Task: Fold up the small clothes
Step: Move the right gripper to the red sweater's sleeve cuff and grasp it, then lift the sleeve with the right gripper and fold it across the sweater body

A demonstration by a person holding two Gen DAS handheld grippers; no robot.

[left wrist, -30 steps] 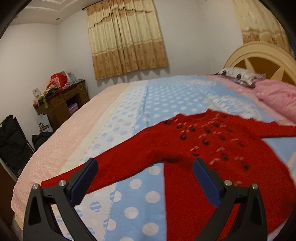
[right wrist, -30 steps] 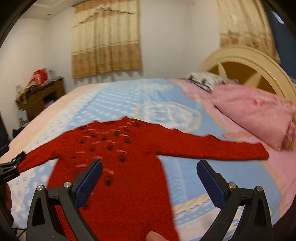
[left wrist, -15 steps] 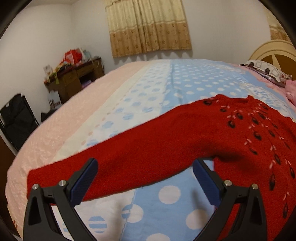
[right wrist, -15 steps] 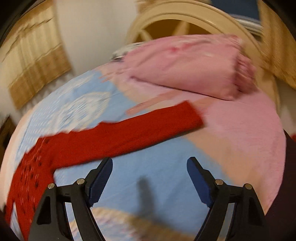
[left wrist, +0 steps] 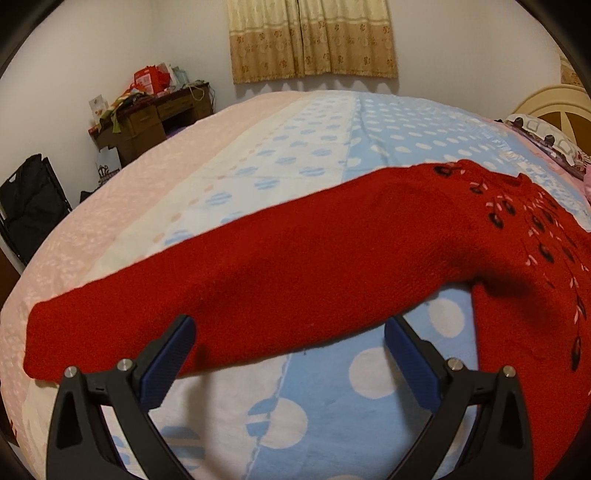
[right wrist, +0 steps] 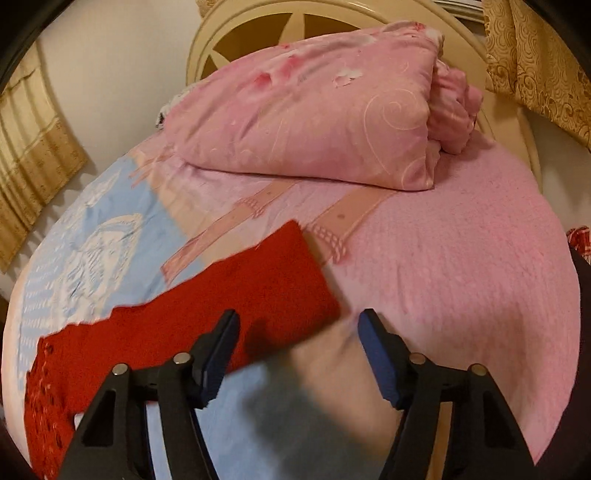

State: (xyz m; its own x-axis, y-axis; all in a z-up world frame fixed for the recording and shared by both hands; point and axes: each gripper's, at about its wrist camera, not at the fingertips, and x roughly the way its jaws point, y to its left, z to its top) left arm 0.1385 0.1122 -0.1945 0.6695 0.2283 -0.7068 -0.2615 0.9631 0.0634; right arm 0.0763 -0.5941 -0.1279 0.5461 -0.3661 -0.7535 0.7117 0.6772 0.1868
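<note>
A small red knitted sweater (left wrist: 332,266) with dark embroidered motifs lies flat on the bed, sleeves spread out. In the left wrist view one sleeve runs across the frame, its cuff (left wrist: 51,339) at the left. My left gripper (left wrist: 290,334) is open, its fingers straddling the lower edge of this sleeve, close to the bed. In the right wrist view the other sleeve's cuff end (right wrist: 291,280) lies just ahead. My right gripper (right wrist: 297,330) is open, low over the bed, with the left finger over the sleeve and the right finger beside the cuff.
The bed has a blue polka-dot blanket (left wrist: 332,406) and a pink cover (right wrist: 461,277). A folded pink quilt (right wrist: 314,118) lies by the cream headboard (right wrist: 295,22). A cluttered wooden desk (left wrist: 147,118) and a black bag (left wrist: 29,206) stand beyond the bed's left side.
Both grippers have moved outward and down toward the sleeves. The left one now straddles the left sleeve; the right one has swung right and closed in on the right cuff. Its jaws have narrowed a little.
</note>
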